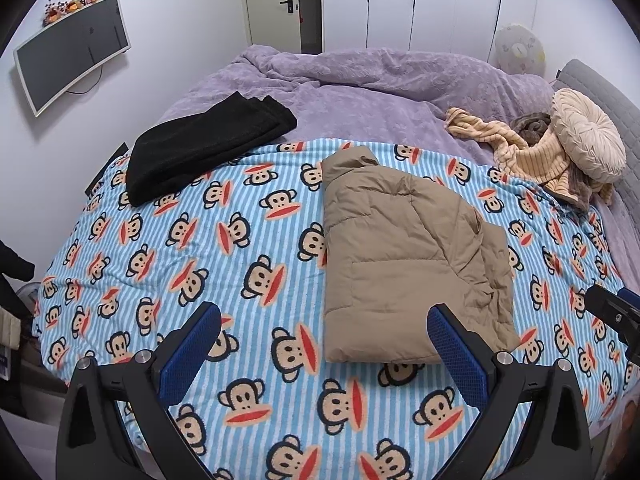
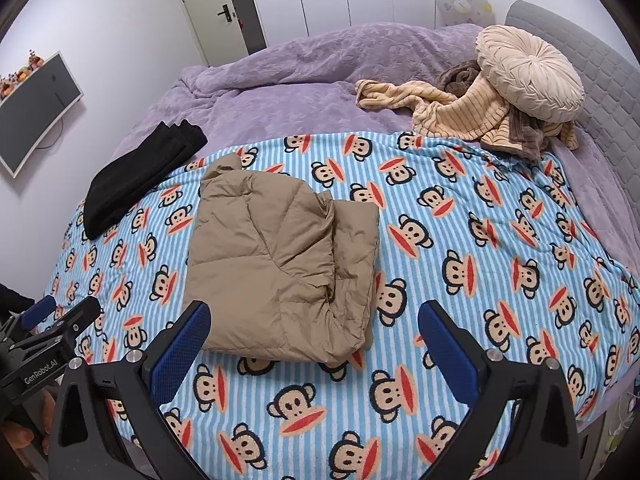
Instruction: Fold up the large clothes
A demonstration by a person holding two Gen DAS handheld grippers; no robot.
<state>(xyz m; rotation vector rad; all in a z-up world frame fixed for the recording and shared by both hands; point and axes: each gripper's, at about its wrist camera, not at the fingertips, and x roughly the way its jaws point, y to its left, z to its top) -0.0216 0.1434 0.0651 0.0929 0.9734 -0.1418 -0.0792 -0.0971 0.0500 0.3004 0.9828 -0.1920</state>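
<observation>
Left wrist view: the left claw (image 1: 324, 350) hangs wide apart and empty over the bed (image 1: 248, 264), the tan jacket (image 1: 404, 264) lying folded just ahead, so any last tidy should press its near hem flat, not lift it. Right wrist view: the right claw (image 2: 314, 344) is spread too, holding nothing, jacket (image 2: 280, 264) at its left finger; no containers in sight.

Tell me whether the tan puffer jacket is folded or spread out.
Folded. The tan puffer jacket lies as a compact layered rectangle on the monkey-print blanket, no sleeves spread.
</observation>
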